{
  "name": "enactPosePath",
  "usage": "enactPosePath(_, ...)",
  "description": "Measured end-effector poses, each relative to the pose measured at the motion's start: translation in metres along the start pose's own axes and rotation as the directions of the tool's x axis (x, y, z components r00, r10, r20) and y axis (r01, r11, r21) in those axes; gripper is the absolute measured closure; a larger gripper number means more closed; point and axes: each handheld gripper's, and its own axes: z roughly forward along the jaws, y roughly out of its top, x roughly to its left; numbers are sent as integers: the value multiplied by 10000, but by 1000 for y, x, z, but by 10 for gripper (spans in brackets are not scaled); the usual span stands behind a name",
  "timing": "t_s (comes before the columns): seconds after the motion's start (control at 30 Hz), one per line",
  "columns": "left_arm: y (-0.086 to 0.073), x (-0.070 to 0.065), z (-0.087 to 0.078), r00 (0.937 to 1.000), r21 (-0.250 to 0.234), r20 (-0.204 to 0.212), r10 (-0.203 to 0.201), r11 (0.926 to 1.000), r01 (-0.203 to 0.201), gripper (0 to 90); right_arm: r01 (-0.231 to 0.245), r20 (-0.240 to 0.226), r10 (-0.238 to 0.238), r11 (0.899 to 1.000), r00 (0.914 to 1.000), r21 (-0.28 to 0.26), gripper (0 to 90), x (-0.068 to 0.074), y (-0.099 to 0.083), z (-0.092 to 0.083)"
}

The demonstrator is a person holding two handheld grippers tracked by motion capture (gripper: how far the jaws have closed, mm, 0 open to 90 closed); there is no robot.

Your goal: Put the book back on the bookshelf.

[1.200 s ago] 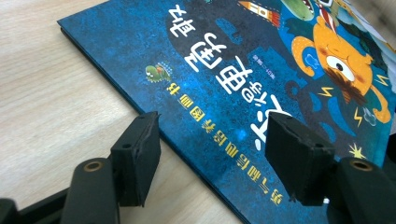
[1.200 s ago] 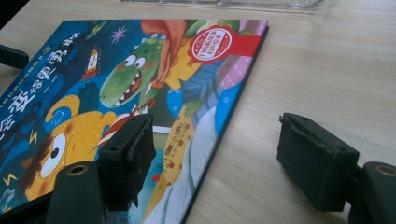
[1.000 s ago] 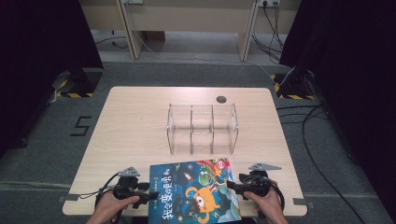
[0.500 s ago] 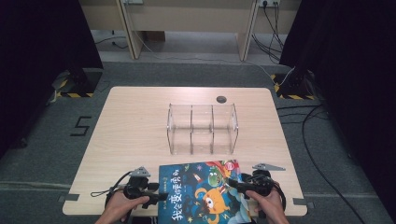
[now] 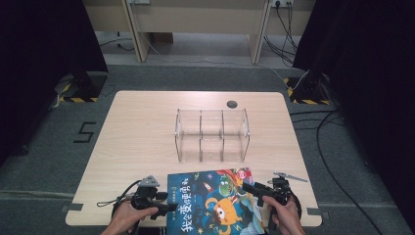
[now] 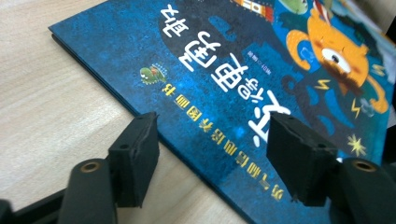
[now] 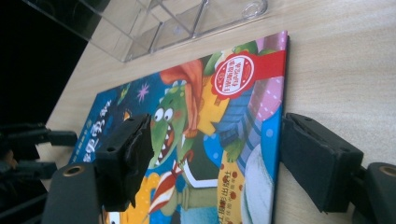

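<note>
Lying flat at the near edge of the table (image 5: 147, 127), at about 6 o'clock in the high view, a picture book (image 5: 213, 200) has a glossy blue cover with an orange creature and a green crocodile; its near end overhangs the table edge between the person's hands. The left gripper (image 5: 164, 201) sits at the book's 9 o'clock side: in the left gripper view its black, blocky jaws straddle the cover's spine edge with gaps on both sides, having just been opening, pressing on nothing. The right gripper (image 5: 249, 188) sits at the 3 o'clock side; in the right gripper view its jaws stand wide, one over the cover (image 7: 196, 140), one just off the book's edge above bare wood, not clamping it.

Beyond, toward 12 o'clock, a clear acrylic organiser (image 5: 212, 135) with three upright compartments stands near the book's far edge but apart from it. A small dark round grommet (image 5: 232, 104) lies farther back. Pale wood-grain tabletop lies bare at 9 and 3 o'clock of the organiser.
</note>
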Motion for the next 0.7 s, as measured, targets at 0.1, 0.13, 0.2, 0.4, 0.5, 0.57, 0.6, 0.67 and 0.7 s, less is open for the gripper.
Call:
enactPosePath(0.1,0,-1,0,10000,22,-11,45,10000,-45,299,-147,-41,147,9999,9999,21,239,1,-1,-1)
enactPosePath(0.13,0,0,0,10000,5,7,0,10000,0,301,-409,-125,409,9991,9991,-56,239,1,-2,-1)
enactPosePath(0.2,0,1,0,9999,-47,85,-129,9999,129,308,-649,-239,646,9978,9976,-130,241,-1,-3,-2)
enactPosePath(0.4,1,3,2,9989,-160,320,-343,9993,349,320,-2145,-1486,2161,9764,9650,264,292,-4,-14,-3)
enactPosePath(0.5,1,3,4,9987,-329,363,-356,9988,368,340,-1208,-1035,1221,9925,9871,184,355,-1,-10,-8)
enactPosePath(0.57,1,5,5,9976,-450,527,-455,9978,478,325,-679,-1265,715,9972,9894,329,391,0,-7,-12)
enactPosePath(0.6,1,6,5,9977,-509,523,-439,9976,466,331,-102,-1074,143,9992,9941,384,424,0,-7,-14)
enactPosePath(0.67,2,6,6,9975,-556,590,-396,9975,428,325,678,-801,-629,9959,9948,604,419,0,-8,-15)
enactPosePath(0.7,2,6,7,9975,-620,611,-355,9973,393,305,1006,-690,-952,9918,9931,786,424,-1,-9,-15)
